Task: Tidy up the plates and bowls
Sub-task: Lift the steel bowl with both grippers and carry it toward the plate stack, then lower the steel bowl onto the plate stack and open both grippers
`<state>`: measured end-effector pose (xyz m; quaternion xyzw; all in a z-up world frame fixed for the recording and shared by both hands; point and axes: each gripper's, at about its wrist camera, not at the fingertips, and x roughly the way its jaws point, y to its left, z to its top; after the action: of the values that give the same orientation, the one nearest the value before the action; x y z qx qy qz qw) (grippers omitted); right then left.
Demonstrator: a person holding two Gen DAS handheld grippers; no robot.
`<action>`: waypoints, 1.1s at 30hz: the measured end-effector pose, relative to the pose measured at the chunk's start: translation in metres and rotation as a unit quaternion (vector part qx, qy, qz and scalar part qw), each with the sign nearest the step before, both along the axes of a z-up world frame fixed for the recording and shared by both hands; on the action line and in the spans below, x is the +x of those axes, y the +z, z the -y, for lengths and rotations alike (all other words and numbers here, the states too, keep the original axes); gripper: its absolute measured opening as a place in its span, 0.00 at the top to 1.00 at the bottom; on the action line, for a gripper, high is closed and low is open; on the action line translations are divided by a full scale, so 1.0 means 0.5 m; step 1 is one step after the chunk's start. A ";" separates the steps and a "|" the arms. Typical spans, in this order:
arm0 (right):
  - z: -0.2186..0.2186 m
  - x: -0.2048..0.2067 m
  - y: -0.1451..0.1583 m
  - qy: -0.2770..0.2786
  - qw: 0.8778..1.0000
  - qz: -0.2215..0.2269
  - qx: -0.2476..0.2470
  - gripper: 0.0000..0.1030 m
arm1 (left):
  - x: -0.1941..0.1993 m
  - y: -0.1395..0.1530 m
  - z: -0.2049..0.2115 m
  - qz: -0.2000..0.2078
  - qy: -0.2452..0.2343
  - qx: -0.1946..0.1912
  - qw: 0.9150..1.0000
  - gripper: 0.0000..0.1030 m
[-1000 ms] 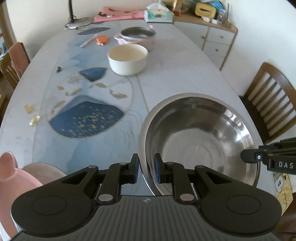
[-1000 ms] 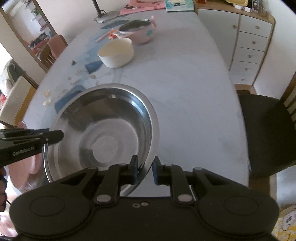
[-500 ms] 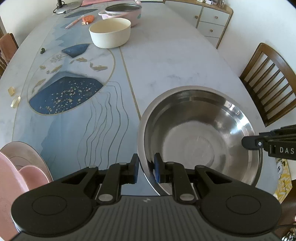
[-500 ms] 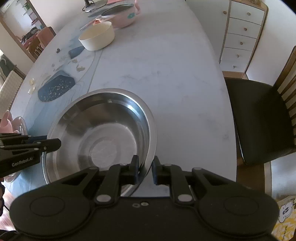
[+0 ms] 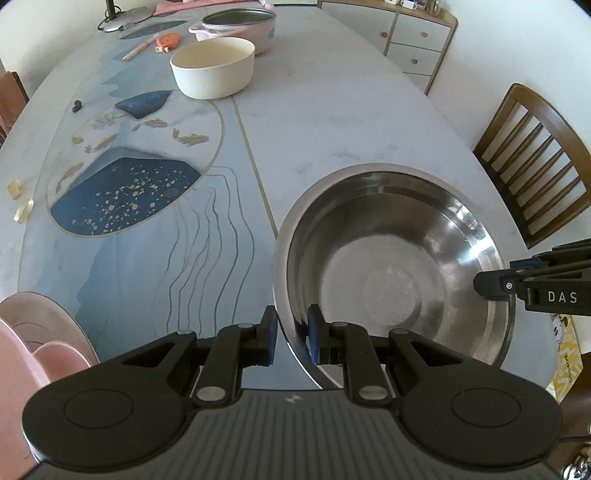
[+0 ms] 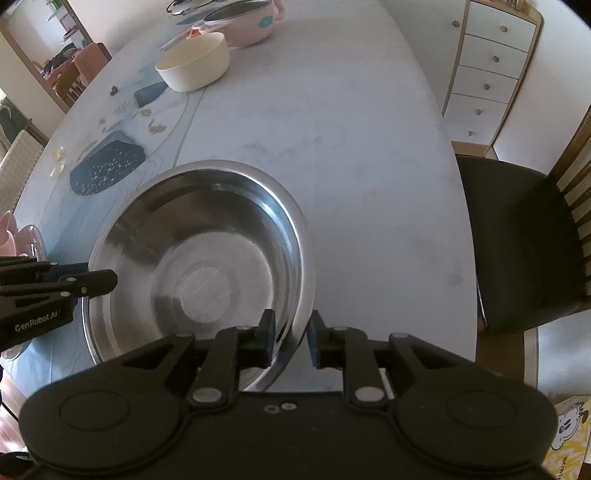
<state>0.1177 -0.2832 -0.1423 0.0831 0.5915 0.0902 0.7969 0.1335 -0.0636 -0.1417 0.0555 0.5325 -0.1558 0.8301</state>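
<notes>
Steel bowl is sitting low and right of centre in the left wrist view, over the near end of the surface; whether its base is touching the surface cannot be told. Left gripper is clamping the bowl's rim at the bottom centre of that frame, one blue-padded finger outside the wall, the other inside. Right gripper is doing the same on the opposite rim, fingers closed on the thin steel edge at the bottom centre of its own frame. Each gripper is showing in the other's view: the right one at the right edge of the left wrist frame, the left one at the left edge of the right wrist frame.

Cream bowl is standing in the upper centre of the left wrist frame, well apart from the steel bowl. Pink pot is just behind it. Pink plates are lying at the lower left of that frame, near the surface's edge. Wooden chair is at the right edge.
</notes>
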 end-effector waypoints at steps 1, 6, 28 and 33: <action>0.001 0.001 0.001 0.001 1.000 0.000 0.000 0.76 | 0.003 -0.001 -0.003 -0.004 0.000 -0.004 1.000 0.84; 0.002 0.002 0.012 0.000 1.000 0.000 -0.003 0.71 | 0.005 0.001 -0.013 -0.013 0.000 -0.017 1.000 0.84; -0.021 0.059 0.161 0.018 0.998 0.054 0.003 0.40 | 0.043 0.140 -0.068 0.069 0.009 -0.053 0.996 0.45; -0.028 0.108 0.217 0.036 0.995 0.088 -0.004 0.37 | 0.092 0.198 -0.076 0.110 0.016 -0.048 0.993 0.38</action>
<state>0.1716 -0.2694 -0.0339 0.0508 0.5220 0.1233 0.8425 0.1795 -0.0257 -0.0428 0.0243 0.4307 -0.1608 0.8877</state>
